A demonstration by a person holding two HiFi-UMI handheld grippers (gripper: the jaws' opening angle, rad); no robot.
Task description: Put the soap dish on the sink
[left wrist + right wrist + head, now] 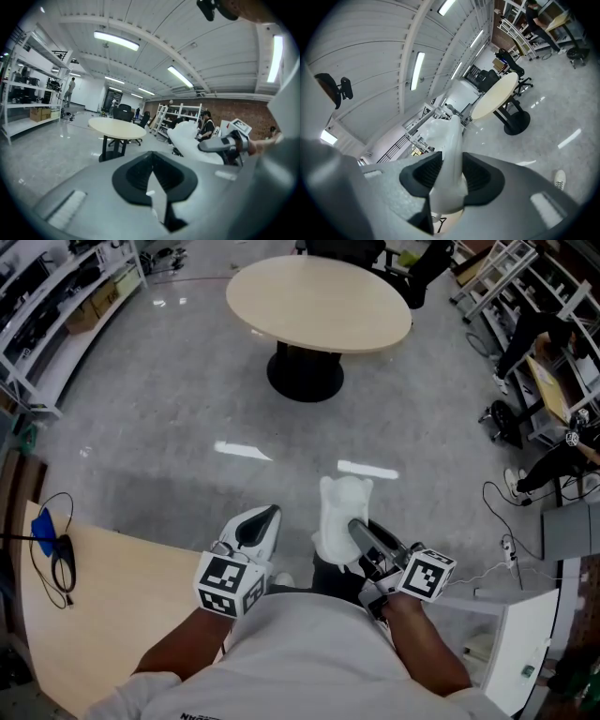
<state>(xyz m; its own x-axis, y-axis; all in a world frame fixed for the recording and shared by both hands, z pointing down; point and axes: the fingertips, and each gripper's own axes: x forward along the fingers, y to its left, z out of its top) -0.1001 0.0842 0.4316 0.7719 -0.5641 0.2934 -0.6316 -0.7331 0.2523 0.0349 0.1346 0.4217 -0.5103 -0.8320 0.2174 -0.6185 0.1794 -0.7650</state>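
Spreading across the head view, a glossy grey floor (169,427) throws back pale streaks of light. Only the two gripper views lift high enough to show the white ribbed ceiling (154,42) with its strip lights (116,41), and the left gripper view alone catches a brick wall (234,110) behind the round table (319,301). That beige table on its black pedestal stands well ahead of the person. Metal shelving (56,306) runs to the left of the table, and a wooden desk (122,587), seen only from the head, lies on the near side of it.

The white soap dish (339,517) is in the air on the near side of the table, well short of it. The right gripper (356,529) has it clamped, and that gripper's own view shows the dish edge-on, with both black pads pressed against it. The left gripper (273,512), just beside it, has its jaws clenched together with nothing between them.
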